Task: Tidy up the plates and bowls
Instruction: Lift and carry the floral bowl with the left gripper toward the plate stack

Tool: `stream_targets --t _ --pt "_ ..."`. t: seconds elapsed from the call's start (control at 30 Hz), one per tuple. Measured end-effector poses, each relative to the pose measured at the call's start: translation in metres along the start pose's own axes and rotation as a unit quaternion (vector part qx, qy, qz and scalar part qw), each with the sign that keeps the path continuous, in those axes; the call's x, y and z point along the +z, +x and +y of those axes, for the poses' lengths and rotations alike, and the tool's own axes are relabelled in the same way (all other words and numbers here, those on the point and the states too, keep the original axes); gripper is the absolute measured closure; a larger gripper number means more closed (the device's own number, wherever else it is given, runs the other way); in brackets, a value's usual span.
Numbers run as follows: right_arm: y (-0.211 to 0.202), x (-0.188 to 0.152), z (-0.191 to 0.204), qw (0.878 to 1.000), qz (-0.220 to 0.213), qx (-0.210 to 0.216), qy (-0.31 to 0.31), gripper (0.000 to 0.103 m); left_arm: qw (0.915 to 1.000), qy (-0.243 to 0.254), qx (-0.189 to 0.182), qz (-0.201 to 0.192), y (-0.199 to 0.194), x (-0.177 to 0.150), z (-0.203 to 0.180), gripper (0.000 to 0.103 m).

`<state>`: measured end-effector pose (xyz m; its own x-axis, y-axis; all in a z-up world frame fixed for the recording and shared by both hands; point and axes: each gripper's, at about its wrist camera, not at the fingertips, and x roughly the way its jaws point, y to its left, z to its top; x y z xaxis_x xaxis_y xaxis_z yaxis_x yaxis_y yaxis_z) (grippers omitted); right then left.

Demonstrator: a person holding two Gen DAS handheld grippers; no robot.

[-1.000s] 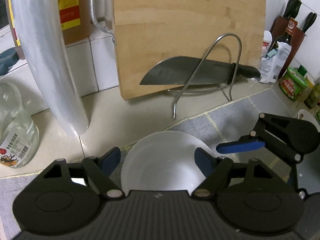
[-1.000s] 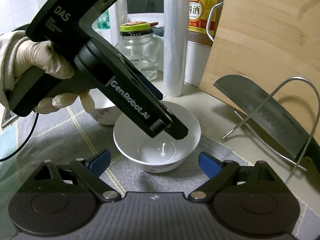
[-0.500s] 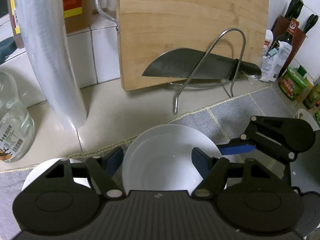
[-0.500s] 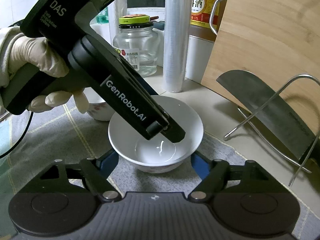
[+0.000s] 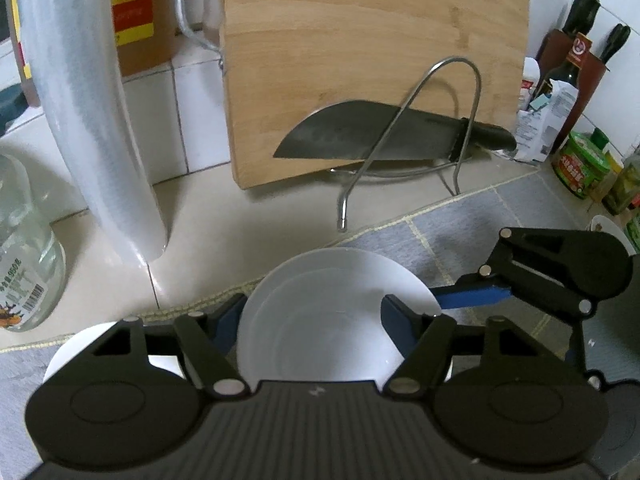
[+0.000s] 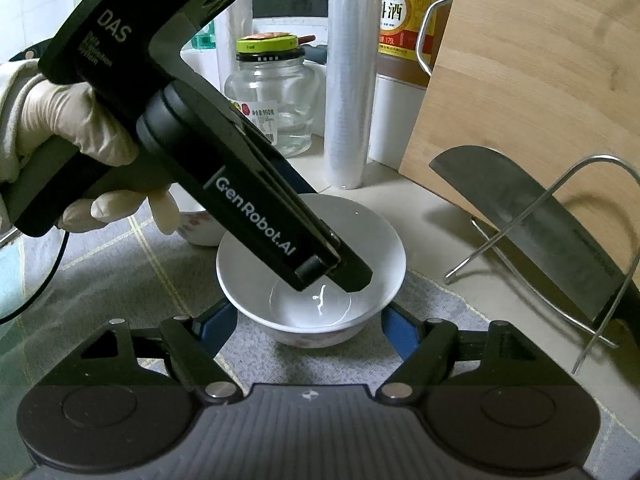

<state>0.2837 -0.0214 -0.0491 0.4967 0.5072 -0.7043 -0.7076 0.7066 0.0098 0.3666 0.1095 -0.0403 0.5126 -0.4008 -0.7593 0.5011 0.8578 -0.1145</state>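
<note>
Grey mat (image 6: 132, 276), white bowl (image 6: 372, 240), both jaws wide, straddling its rim

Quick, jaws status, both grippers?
Left gripper: jaws open at the white bowl, holding nothing.
Right gripper: jaws open, either side of that bowl, holding nothing.

Second bowl (image 6: 198, 230): mostly hidden behind the left hand-held gripper (image 6: 340, 276) and gloved hand (image 6: 72, 120).
White bowl (image 5: 332, 320): near rim covered by the gripper body.
Knife (image 6: 532, 236): handle cut off at the right edge.
Oil bottle (image 6: 404, 24): top out of frame.
</note>
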Motion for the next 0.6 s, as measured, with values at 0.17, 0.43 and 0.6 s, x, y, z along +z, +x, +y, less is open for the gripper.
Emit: stream_targets --t 0.17,0.43,0.6 --pt "-0.008 0.0 -0.002 1.0 0.0 0.002 0.004 0.02 1.0 0.005 -0.005 -0.007 -0.009 0.003 -0.006 0.032" --pt "-0.029 0.0 0.001 1.0 0.003 0.004 -0.001 0.02 0.9997 0.016 -0.006 -0.016 -0.024 0.0 -0.024 0.032" --pt "-0.041 -0.002 0.005 1.0 0.003 0.004 -0.002 0.02 0.9995 0.02 -0.01 -0.021 -0.034 -0.003 -0.034 0.032"
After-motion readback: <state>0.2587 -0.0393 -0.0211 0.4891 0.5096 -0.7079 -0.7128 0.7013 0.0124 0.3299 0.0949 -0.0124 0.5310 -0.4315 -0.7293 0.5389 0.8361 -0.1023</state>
